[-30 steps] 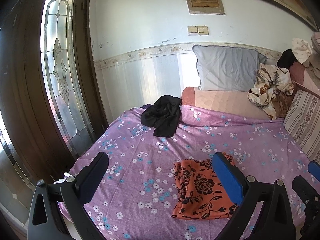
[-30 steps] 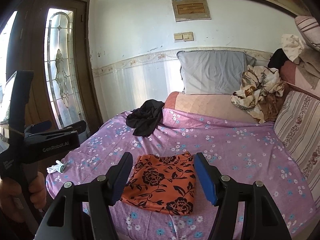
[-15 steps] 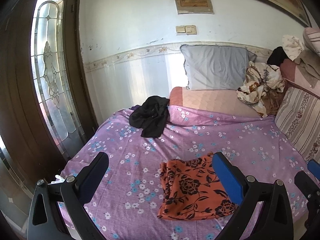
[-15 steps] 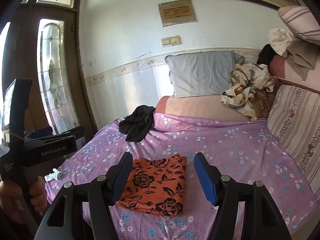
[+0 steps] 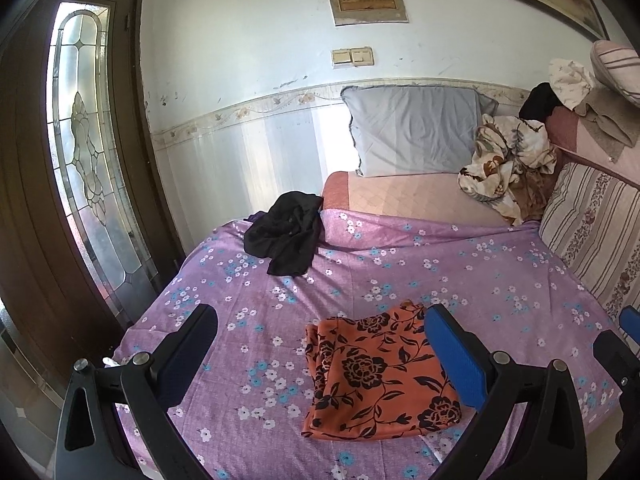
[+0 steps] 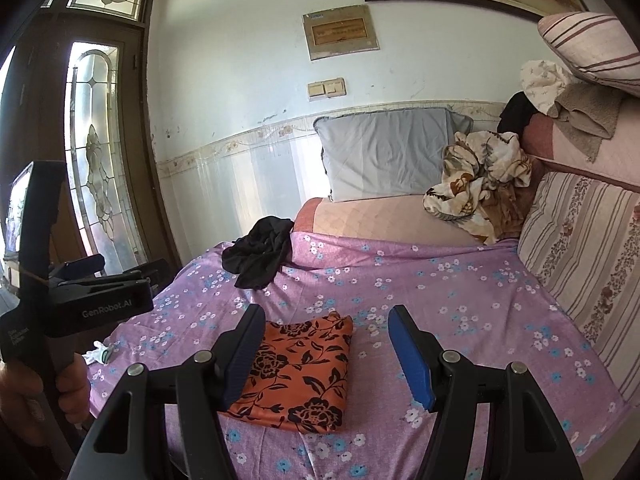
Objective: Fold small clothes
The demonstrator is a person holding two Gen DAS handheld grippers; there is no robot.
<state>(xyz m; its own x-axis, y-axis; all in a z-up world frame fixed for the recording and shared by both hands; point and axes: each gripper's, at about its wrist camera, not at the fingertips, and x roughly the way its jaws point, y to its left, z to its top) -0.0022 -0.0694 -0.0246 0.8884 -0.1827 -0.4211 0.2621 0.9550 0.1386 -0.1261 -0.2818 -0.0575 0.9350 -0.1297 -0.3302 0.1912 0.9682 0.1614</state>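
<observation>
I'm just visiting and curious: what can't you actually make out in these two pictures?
- Folded orange black-flowered cloth: its left edge, right wrist view, hidden behind a finger.
- Small white object at the bed's edge: too small to identify.
- Crumpled black garment: type unclear, bunched up.
- Wall plaque: text too small.

Bed (image 5: 400,272) under a purple floral sheet (image 6: 460,312), bearing a folded orange black-flowered cloth (image 5: 376,376) near the front edge, a crumpled black garment (image 5: 288,236) at the far left, a grey pillow (image 5: 412,128) upright against the wall, a rumpled cream-and-brown cloth (image 5: 508,164) beside it.
</observation>
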